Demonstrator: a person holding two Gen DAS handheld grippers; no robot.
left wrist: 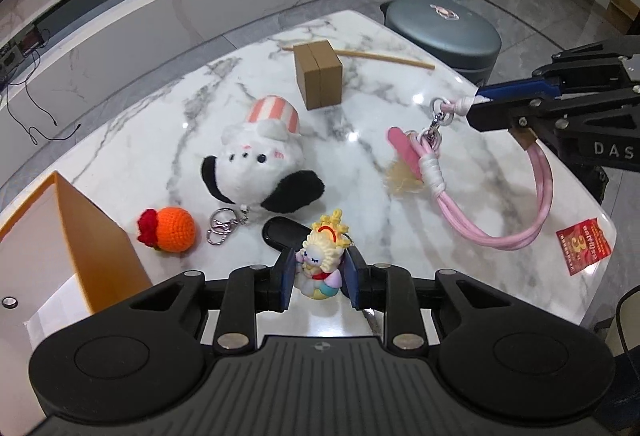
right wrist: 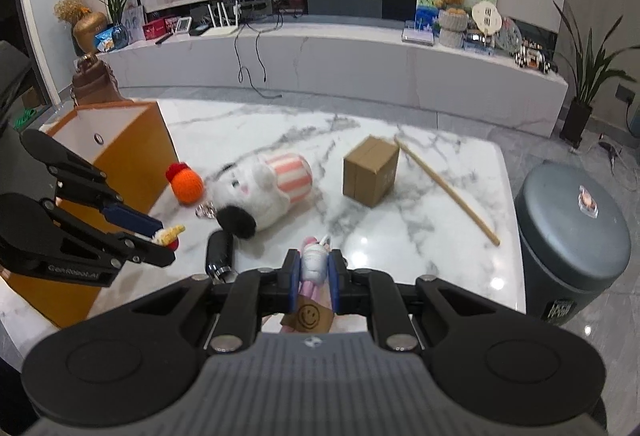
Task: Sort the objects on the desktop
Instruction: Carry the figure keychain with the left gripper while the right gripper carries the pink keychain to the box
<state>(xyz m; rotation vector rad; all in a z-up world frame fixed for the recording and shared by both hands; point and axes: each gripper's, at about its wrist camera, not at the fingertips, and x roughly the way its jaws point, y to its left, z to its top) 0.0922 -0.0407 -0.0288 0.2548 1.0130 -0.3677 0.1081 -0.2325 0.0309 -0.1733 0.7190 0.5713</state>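
Observation:
My left gripper [left wrist: 319, 275] is shut on a small blonde doll figurine [left wrist: 322, 256], held just above the marble table [left wrist: 160, 139]; it also shows in the right wrist view [right wrist: 168, 236]. My right gripper [right wrist: 315, 268] is shut on the white-wrapped end of a pink rope lanyard [left wrist: 516, 211] and lifts it, so its loop, clasp and pink tassel charm [left wrist: 404, 151] hang over the table's right side. A white plush dog [left wrist: 260, 159], an orange crochet ball [left wrist: 174, 230], a key ring [left wrist: 222, 226] and a black case [left wrist: 282, 232] lie on the table.
An open orange box [left wrist: 100, 236] stands at the table's left edge. A small cardboard box [left wrist: 319, 73] and a wooden stick [left wrist: 384, 57] lie at the far side. A red slip [left wrist: 582, 246] lies near the right edge. A grey round stool [left wrist: 444, 31] stands beyond the table.

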